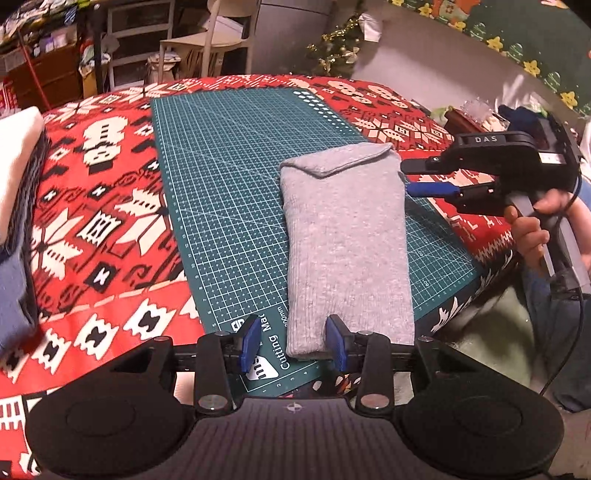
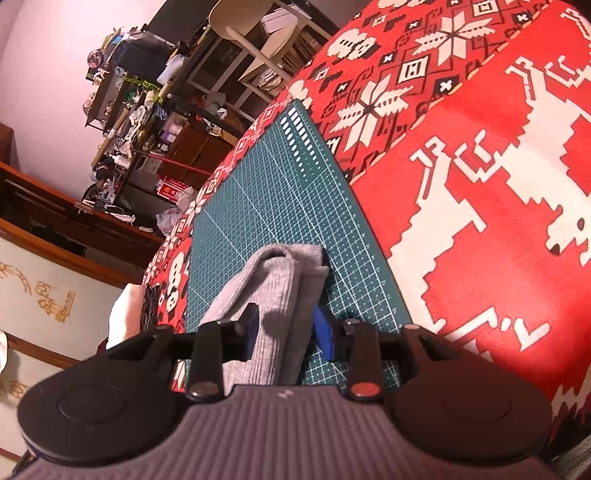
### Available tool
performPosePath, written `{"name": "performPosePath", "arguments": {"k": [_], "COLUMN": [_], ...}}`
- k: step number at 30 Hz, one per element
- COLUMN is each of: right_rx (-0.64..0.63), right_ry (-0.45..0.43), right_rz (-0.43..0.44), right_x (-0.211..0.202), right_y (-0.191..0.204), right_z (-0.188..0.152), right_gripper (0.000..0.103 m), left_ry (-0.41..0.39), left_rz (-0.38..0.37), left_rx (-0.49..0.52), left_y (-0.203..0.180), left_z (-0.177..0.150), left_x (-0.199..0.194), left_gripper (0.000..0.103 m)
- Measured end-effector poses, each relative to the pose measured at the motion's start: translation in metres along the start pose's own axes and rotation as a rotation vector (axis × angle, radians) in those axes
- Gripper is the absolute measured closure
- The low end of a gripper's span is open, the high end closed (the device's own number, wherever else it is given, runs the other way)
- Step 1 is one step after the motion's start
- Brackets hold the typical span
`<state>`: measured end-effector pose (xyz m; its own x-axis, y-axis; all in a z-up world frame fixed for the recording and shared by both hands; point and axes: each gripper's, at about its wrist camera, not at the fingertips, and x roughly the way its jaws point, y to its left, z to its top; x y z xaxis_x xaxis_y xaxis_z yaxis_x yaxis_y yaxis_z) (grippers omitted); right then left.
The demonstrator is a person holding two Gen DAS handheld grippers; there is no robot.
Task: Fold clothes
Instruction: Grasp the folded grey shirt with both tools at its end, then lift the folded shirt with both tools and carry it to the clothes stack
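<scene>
Closest to the left wrist lens, the left gripper (image 1: 293, 341) has its blue pads parted at the near end of the grey garment (image 1: 347, 240); one pad touches the ribbed hem and the other is over bare mat, so nothing is pinched. From the right wrist view, the right gripper (image 2: 284, 328) straddles the garment's thick layered edge with a gap on each side, also loose. Both grips look let go, and the garment lies as a neat narrow bundle, so this piece seems folded; it may only need moving to the stack of folded clothes (image 1: 16, 206) at nine o'clock.

Beneath everything, a red patterned tablecloth (image 1: 96, 206) covers the table, with a green cutting mat (image 1: 221, 177) at its centre carrying the garment. Beyond, toward twelve o'clock, stand a pale chair (image 1: 218, 33) and, toward eleven, cluttered shelves (image 1: 55, 74); tinsel decoration (image 1: 340, 40) sits at one o'clock.
</scene>
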<state>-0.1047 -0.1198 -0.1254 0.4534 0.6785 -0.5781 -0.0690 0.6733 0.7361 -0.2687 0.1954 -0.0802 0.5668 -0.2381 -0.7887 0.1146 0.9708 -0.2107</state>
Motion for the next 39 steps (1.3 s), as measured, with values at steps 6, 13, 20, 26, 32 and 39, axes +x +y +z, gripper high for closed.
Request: {"name": "performPosePath", "arguments": {"k": [6,13,20,26,32,39], "right_rx": [-0.013,0.005,0.024,0.046,0.095,0.049], "right_ry": [0.002,-0.033,-0.024,0.003,-0.002,-0.008], "right_rz": [0.009,-0.013,-0.023,-0.008,0.033,0.012], "right_x": [-0.006,-0.013,0.004,0.025,0.033,0.044], "right_y": [0.001,0.002,-0.002,-0.01,-0.016,-0.013], "right_z": [-0.001,0.005,0.012,0.009,0.012,0.013], "right_gripper": [0.065,0.064,0.065,0.067,0.066,0.082], "left_ry": [0.0,0.012,0.005,0.033,0.044,0.064], "left_rz": [-0.046,-0.108,-0.159,-0.195,-0.26,-0.305], "left_rx": [-0.056,-0.137,-0.196,-0.233,-0.315,-0.345], "left_y": [0.011,0.022,0.03,0.036,0.049,0.049], "left_z": [-0.001,-0.003,-0.001,0.001,-0.001,-0.001], "left_x": [-0.001,-0.003,-0.004,0.008,0.018,0.022], "left_gripper": [0.065,0.07,0.073,0.073,0.073,0.079]}}
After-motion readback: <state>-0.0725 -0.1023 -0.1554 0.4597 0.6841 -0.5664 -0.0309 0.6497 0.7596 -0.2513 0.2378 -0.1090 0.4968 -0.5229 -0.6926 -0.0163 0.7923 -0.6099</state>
